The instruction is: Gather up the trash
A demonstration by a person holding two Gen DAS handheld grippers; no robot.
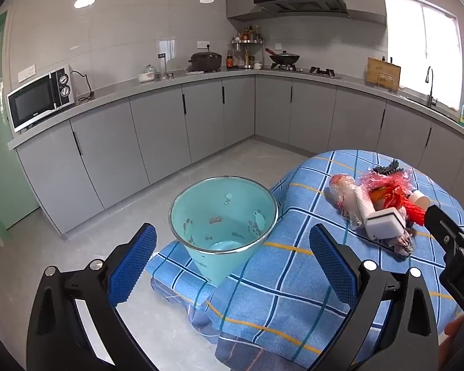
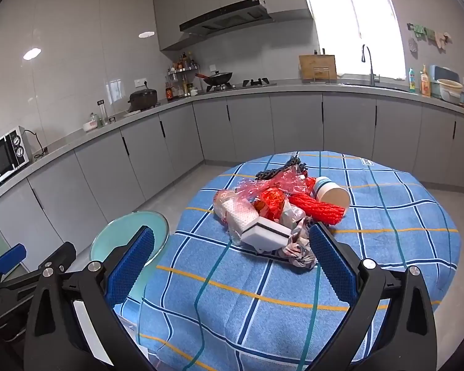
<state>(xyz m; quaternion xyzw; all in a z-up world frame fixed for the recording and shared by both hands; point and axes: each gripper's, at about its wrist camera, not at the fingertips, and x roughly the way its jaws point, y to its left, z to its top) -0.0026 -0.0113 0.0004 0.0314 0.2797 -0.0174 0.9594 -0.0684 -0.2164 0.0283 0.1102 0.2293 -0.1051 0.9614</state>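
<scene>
While both grippers gape empty, trash pile (image 2: 278,213) lies ahead of right gripper (image 2: 232,266), seemingly untouched.

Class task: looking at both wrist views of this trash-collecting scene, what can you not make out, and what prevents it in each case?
- Trash pile, both views: items overlap, so the bottom ones stay hidden.
- Bin, right wrist view: the right gripper finger covers part; the inside is unseen.
- Bin base, left wrist view: hidden behind the tablecloth.
- Counter bottles: labels too small.
</scene>
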